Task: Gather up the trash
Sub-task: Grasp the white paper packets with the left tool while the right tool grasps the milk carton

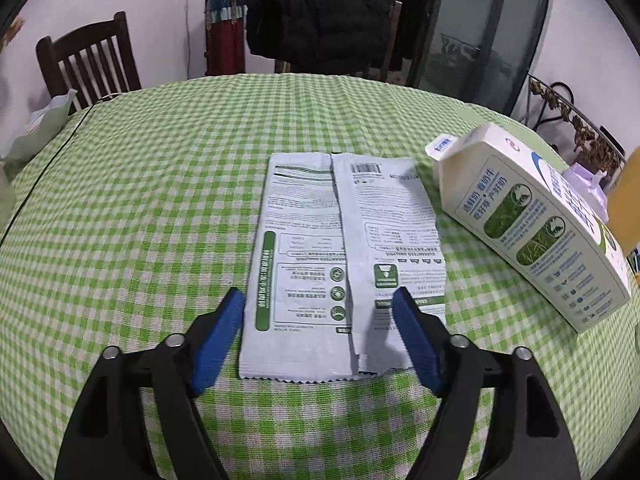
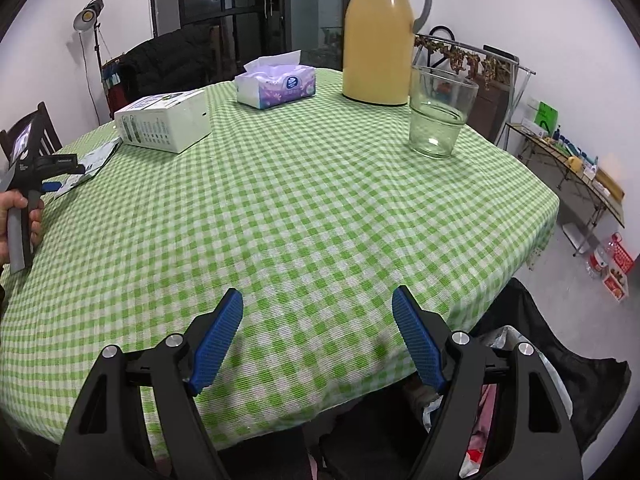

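A flattened white and green printed wrapper (image 1: pixel 320 240) lies on the green checked tablecloth (image 1: pixel 160 200). My left gripper (image 1: pixel 318 294) hovers over its near end, open; the blue fingertips (image 1: pixel 230 312) straddle the wrapper without pressing it. A white milk carton (image 1: pixel 532 224) lies on its side just right of the wrapper. In the right wrist view the same carton (image 2: pixel 164 122) and wrapper (image 2: pixel 94 160) sit far left, with a hand holding the left gripper (image 2: pixel 56 184) there. My right gripper (image 2: pixel 318 294) is open over bare cloth near the table edge.
A tissue pack (image 2: pixel 276 84), a yellow thermos jug (image 2: pixel 378 36) and a glass (image 2: pixel 440 112) stand at the table's far side. A black bag (image 2: pixel 560 380) holding rubbish sits below the table edge at right. A wooden chair (image 1: pixel 88 60) stands behind.
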